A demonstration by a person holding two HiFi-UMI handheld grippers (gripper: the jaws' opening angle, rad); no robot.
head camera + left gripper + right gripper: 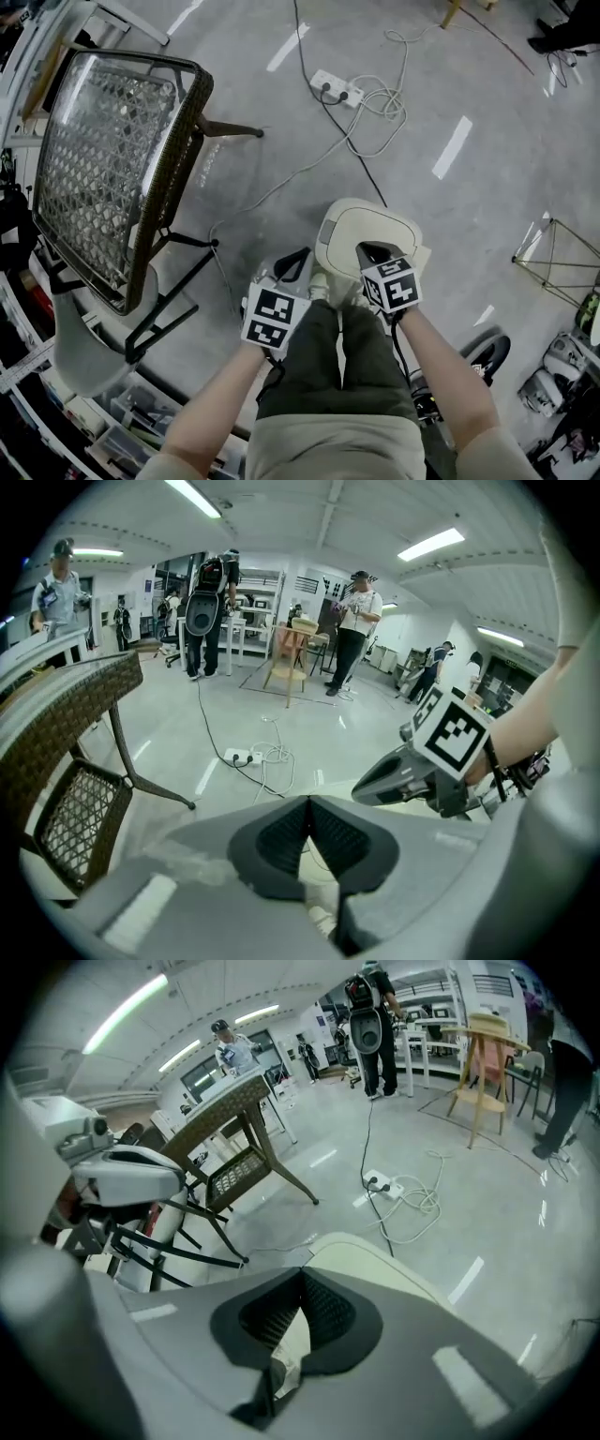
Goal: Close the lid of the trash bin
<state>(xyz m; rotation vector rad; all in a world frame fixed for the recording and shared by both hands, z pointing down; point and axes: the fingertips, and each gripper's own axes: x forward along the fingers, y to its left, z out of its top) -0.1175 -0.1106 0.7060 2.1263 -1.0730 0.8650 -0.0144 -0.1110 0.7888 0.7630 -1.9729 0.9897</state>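
Observation:
A cream trash bin (pixel 367 234) stands on the grey floor right in front of the person's legs; its lid looks down flat on top in the head view. My left gripper (pixel 298 261) hangs by the bin's left edge, jaws shut with nothing between them. My right gripper (pixel 368 251) hovers over the near part of the lid, jaws also shut and empty. In the right gripper view the cream lid (pixel 384 1265) lies just beyond my right gripper (pixel 302 1277). In the left gripper view, the tips of my left gripper (pixel 307 803) meet, and the right gripper (pixel 398 775) shows at its right.
A wicker-topped table (pixel 108 159) on dark legs stands close at the left. A power strip (pixel 336 88) with looping cables lies on the floor beyond the bin. A wire-frame stand (pixel 555 262) is at the right. Shelving lines the left edge. People (pixel 354 630) stand far off.

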